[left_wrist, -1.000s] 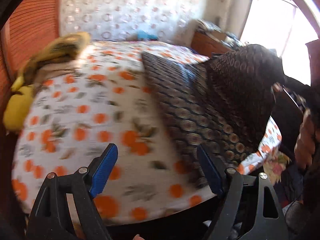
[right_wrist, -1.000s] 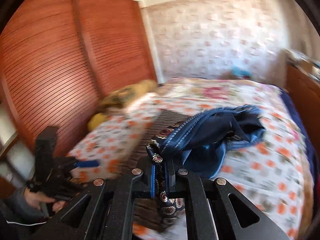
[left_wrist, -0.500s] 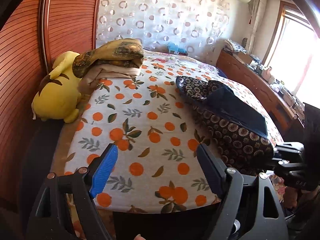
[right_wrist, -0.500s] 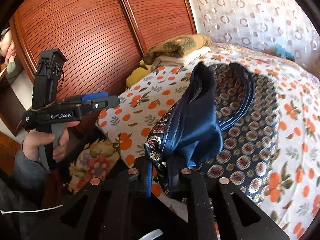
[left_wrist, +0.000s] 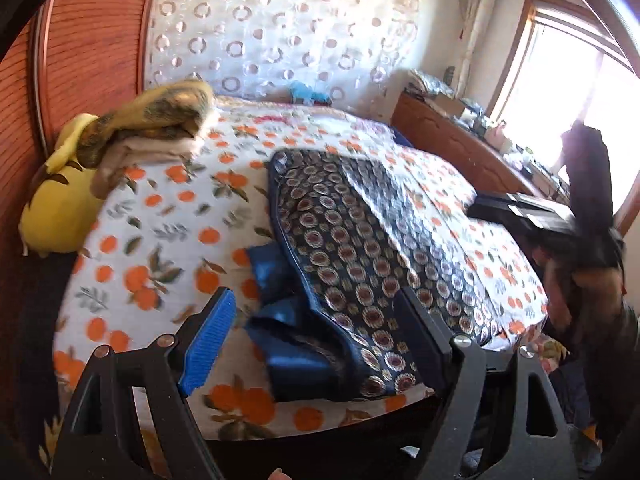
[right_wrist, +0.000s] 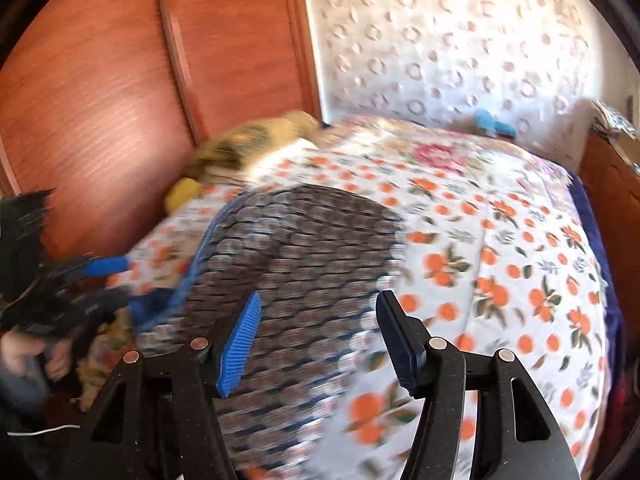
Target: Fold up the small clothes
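On the bed (left_wrist: 168, 232), over the orange-printed sheet, a dark patterned garment (left_wrist: 360, 264) is spread near the front edge, with its plain blue lining (left_wrist: 288, 344) turned out at the near left corner. It appears laid flat or given a first fold at most; no neat, compact fold is seen, so most of the folding is judged still to be done. The left gripper (left_wrist: 316, 344) is held with its jaws wide apart above the garment's near corner, and nothing is pressed between them. The right gripper (right_wrist: 318, 344) is seen with its jaws opening above the cloth, which lies beneath them and is not clamped. A folded stack (left_wrist: 160, 128) rests at the far left of the bed by a yellow plush toy (left_wrist: 56, 216). No brand, label or writing can be read; both views are blurred.
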